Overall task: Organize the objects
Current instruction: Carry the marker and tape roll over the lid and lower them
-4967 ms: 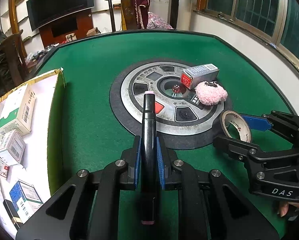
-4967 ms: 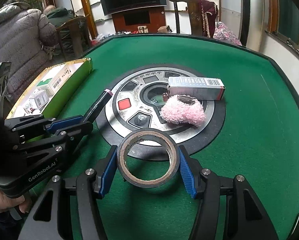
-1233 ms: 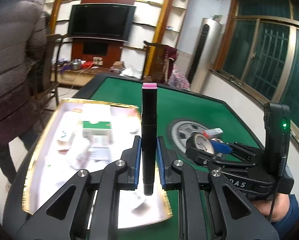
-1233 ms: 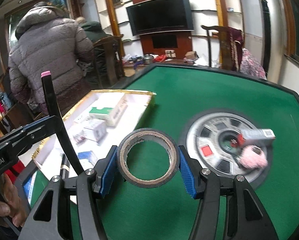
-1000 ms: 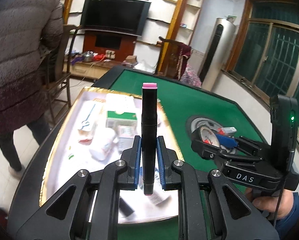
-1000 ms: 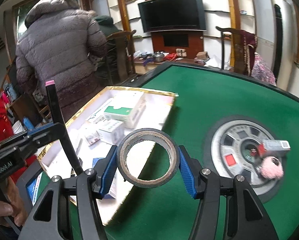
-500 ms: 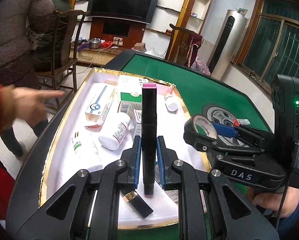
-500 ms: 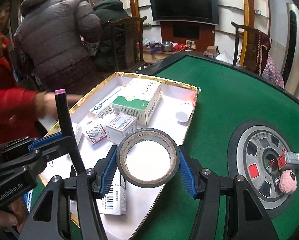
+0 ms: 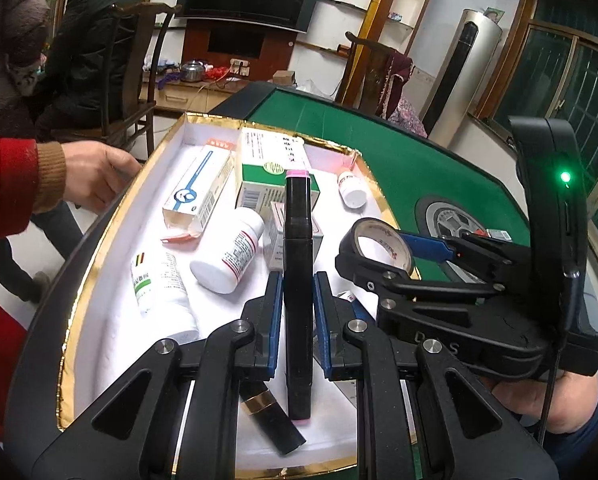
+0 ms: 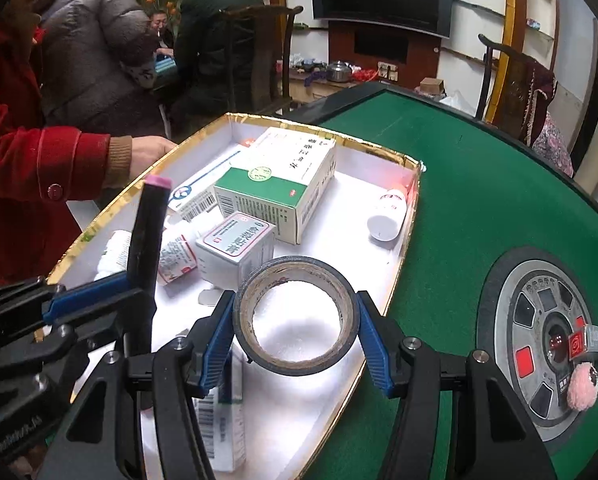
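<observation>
Green felt table (image 10: 479, 208) bears a gold-rimmed tray (image 9: 99, 240); grippers pinch marker (image 9: 297, 264), tape (image 10: 295, 316).

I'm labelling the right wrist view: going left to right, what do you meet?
Black marker with pink cap → grey roll of tape → small white bottle → round grey table console → pink fluffy pom-pom.
</observation>
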{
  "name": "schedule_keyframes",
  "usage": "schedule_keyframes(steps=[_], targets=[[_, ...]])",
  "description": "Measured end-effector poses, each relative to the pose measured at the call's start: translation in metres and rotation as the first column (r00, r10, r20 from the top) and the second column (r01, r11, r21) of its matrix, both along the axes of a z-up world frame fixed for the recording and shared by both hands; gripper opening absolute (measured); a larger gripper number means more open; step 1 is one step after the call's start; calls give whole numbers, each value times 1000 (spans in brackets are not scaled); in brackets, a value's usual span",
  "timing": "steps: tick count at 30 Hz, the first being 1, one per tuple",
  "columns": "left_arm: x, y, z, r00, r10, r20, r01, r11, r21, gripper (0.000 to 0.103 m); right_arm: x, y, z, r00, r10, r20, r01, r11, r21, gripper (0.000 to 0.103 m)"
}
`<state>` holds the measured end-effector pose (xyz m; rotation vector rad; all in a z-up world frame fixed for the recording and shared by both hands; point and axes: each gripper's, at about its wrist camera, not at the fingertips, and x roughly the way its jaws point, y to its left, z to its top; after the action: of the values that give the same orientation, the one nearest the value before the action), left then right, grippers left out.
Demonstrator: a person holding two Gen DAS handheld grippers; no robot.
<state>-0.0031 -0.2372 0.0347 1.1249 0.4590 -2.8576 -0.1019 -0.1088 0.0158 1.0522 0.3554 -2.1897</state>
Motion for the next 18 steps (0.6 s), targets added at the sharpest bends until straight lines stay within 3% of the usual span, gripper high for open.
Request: schedule_keyframes(steps=[18], targets=[[-3,-5,-15,998,21,58,-21,1000,5,15,-8,-18,-17,1000,17,16,-18,998,58,58]])
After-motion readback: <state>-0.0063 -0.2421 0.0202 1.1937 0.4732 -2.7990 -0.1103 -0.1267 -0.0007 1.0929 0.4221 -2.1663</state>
